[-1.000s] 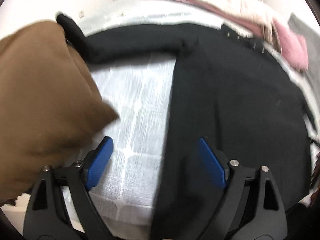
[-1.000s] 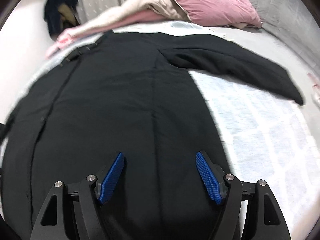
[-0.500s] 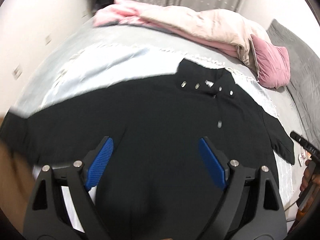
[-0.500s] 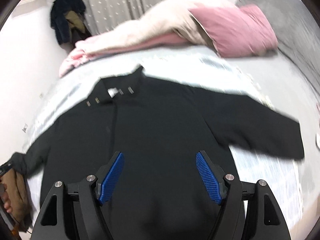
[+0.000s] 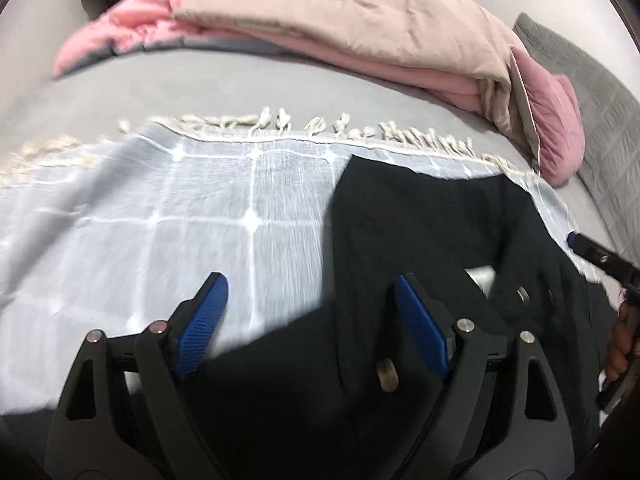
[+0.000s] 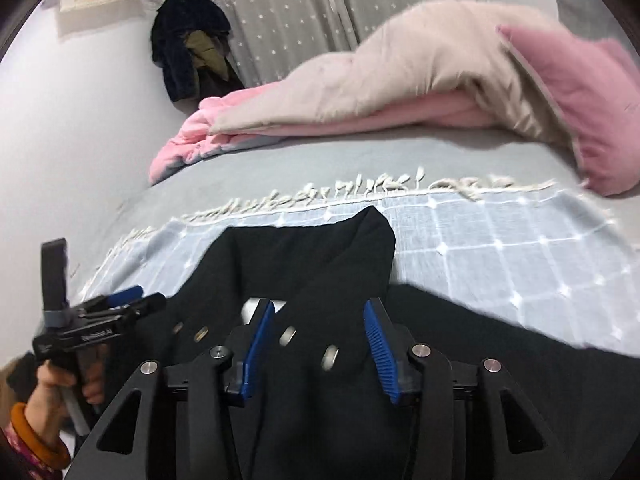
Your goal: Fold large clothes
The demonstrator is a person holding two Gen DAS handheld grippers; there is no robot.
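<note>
Left wrist view: the left tongs (image 5: 310,322) hang wide apart, their jaws easing inward, over the edge of a black coat (image 5: 432,240) lying on a pale checked cloth (image 5: 160,208) spread on the bed (image 5: 240,84). Nothing is pinched; the pads stand clear of the fabric. A pink and beige quilt (image 5: 360,28) is heaped behind.

Right wrist view: the right tongs (image 6: 316,340) are closing, with the coat's collar and its metal buttons (image 6: 330,356) between the jaws, though the pads do not yet press on them. At the left, a hand (image 6: 52,388) with an orange bangle (image 6: 34,440) grips the other tool.
</note>
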